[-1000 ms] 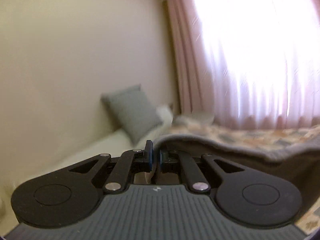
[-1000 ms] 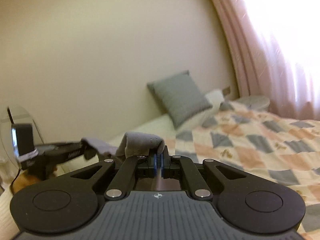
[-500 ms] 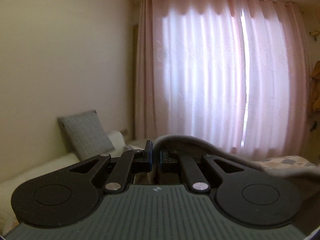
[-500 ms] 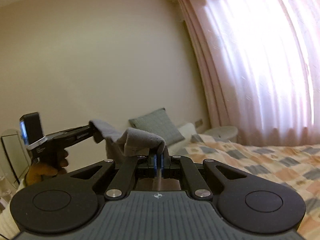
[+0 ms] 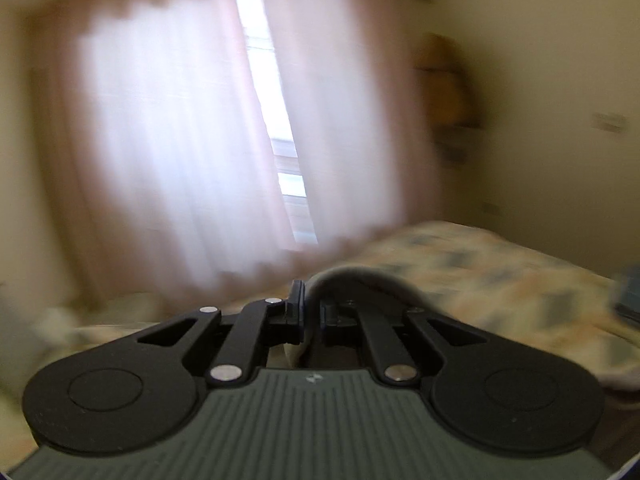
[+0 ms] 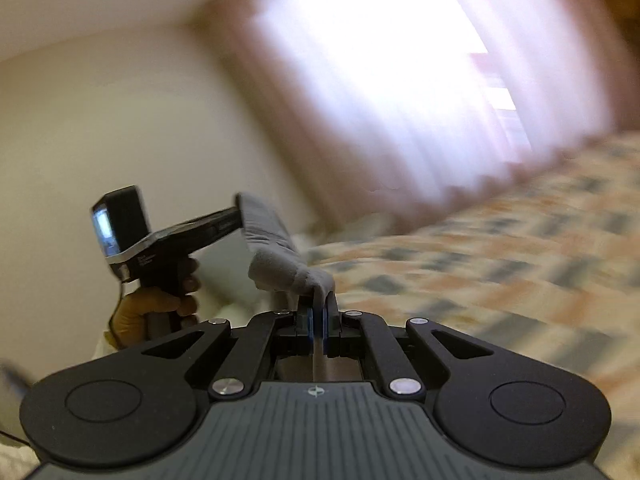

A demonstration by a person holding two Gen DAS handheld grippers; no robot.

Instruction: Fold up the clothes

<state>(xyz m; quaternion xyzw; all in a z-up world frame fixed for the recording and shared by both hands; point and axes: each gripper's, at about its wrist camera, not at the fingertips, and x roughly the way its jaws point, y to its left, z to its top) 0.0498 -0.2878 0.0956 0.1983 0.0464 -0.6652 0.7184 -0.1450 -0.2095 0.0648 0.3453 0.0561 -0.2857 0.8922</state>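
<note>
both grippers are clamped on one grey garment, stretched taut in the air between the right gripper and the left gripper at ten o'clock. no fold shows yet; laying it on the patterned bedspread remains.

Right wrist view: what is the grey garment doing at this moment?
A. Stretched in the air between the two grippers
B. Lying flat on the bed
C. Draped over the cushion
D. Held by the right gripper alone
A: the grey garment runs from the right gripper, shut on one end, across to the left gripper, which clamps the other end above the patterned bedspread.
</note>
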